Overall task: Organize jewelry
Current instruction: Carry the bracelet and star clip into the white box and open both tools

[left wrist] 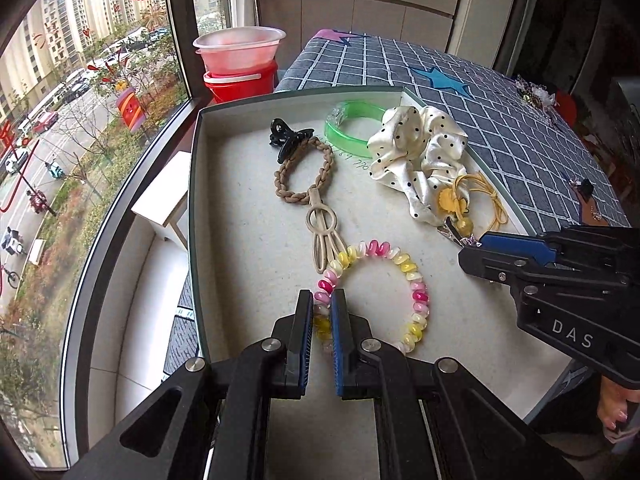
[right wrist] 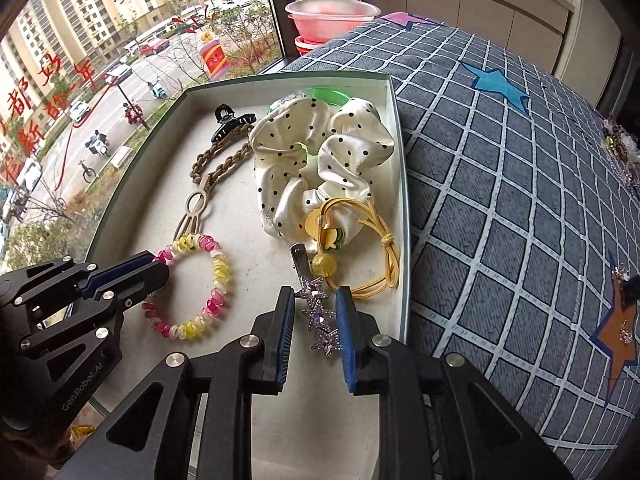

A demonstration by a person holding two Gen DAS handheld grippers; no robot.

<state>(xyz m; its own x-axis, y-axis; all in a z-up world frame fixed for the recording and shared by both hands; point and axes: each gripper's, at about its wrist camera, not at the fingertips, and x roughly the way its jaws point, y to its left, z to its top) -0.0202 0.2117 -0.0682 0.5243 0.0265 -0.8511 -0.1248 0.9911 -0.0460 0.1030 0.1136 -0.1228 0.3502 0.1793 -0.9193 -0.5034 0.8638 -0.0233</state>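
The right hand-held gripper [right wrist: 313, 312] pinched the star clip [right wrist: 320, 320] — long axis along its fingers — near the tray's [right wrist: 402, 184] right wall; the left hand-held gripper [left wrist: 322, 312] pinched the coil bracelet [left wrist: 400, 264].

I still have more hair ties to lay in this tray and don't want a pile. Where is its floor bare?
Bare: the tray's window-side strip, left of the braided tie and black claw clip. Also between the coil tie and polka-dot scrunchie. Crowded: the far right corner, where scrunchie, green bangle and yellow elastic overlap.
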